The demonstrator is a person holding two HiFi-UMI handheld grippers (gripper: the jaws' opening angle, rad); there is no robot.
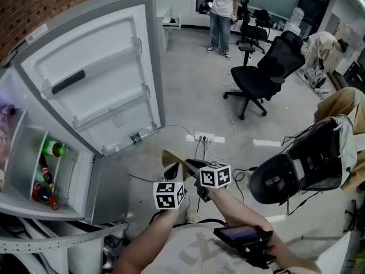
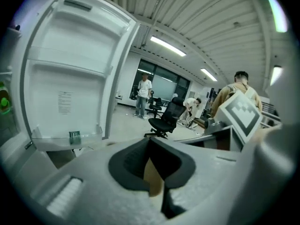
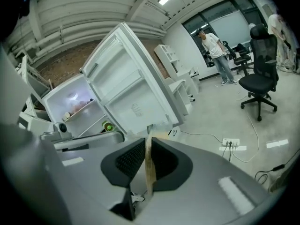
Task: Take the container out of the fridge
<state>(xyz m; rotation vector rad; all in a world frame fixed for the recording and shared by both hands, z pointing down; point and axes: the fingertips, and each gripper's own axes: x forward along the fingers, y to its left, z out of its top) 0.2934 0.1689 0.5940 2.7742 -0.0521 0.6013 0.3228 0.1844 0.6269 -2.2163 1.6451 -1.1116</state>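
my left claw (image 2: pixel 149 141) was closed right down, its pads meeting at the tips with a strip of the container (image 2: pixel 153 178) showing tan between them lower down. my right claw (image 3: pixel 148 142) was narrow too, its pads pinched on the same container, which stood edge-on there as a thin tan sheet with a bit of clear material at its top. i could not make out more of its shape than that.

from the head view the two claws sat side by side, both pointing away from me and a little down, marker cubes nearly touching. the container poked out past their tips as a tan wedge over the floor (image 1: pixel 188 79). it was outside the fridge (image 1: pixel 85 201), in front of the swung-open door (image 1: pixel 97 67) and apart from it.

the fridge stood at my left with a green bottle (image 1: pixel 54 148) lying on a shelf and dark bottles (image 1: pixel 41 192) below it. a white power strip (image 1: pixel 205 137) lay on the floor beyond the claws. further off stood a black office chair (image 1: pixel 265 73), and a person (image 1: pixel 222 7) in a white top stood at the far side of the room.
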